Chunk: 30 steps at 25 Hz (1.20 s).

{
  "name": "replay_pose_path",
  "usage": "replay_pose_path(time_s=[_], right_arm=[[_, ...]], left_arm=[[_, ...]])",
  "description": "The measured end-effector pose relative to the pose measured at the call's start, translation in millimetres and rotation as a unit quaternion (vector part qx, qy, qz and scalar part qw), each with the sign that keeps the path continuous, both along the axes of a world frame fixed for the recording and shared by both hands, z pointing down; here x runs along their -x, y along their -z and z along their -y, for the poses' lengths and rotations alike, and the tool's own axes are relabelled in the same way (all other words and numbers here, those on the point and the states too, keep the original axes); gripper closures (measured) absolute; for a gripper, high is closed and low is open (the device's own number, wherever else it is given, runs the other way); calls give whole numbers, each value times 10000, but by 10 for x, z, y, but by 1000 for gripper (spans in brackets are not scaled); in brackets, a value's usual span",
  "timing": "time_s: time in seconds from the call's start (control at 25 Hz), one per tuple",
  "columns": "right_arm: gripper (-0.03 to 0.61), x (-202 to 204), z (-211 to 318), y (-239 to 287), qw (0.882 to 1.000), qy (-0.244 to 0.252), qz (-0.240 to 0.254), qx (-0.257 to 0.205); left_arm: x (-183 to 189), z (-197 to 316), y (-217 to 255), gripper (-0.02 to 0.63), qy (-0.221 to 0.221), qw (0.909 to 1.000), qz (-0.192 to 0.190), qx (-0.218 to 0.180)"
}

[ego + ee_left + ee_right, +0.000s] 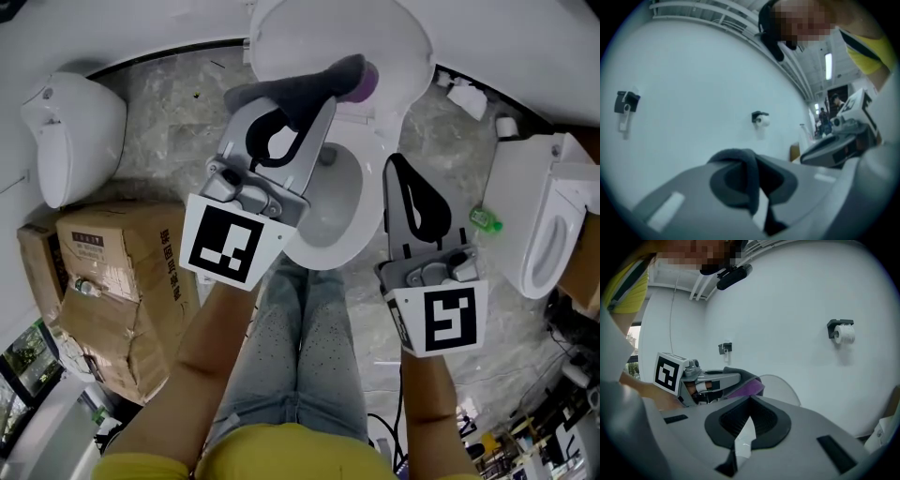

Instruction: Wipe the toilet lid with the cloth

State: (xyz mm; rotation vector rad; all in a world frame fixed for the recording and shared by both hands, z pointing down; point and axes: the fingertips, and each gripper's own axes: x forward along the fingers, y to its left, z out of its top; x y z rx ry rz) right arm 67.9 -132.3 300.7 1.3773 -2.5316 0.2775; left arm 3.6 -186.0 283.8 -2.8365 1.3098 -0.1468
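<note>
Left gripper (pixel 314 105) pinching cloth (pixel 343 75), contact with toilet lid (pixel 398 37) unclear; right gripper (pixel 399 165) pressed together, empty.

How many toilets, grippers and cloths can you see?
Toilets: 3 (middle toilet, left toilet, right toilet)
Grippers: 2 (left gripper, right gripper)
Cloths: 1 (grey cloth)
Total: 6
</note>
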Motion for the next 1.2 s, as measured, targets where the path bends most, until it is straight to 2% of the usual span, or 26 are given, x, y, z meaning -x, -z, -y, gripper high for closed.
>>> replay_pose_path(time_s=[0.56, 0.68, 0.84, 1.04, 1.2], right_arm=[[563, -11, 304, -151, 9999, 8, -116, 56], [563, -10, 319, -191, 9999, 3, -114, 114], [563, -44, 332, -233, 9998, -16, -116, 172], [563, -125, 317, -306, 9996, -64, -142, 247], [563, -188, 299, -351, 9993, -134, -117, 321]], left_arm=[[34, 551, -161, 597, 83, 9998, 57, -163], [40, 717, -293, 597, 165, 9996, 183, -137], [33, 940, -363, 597, 140, 9998, 94, -77], [-29, 1195, -504, 597, 33, 9995, 269, -188], [-11, 1359, -636, 597, 241, 9988, 390, -190]])
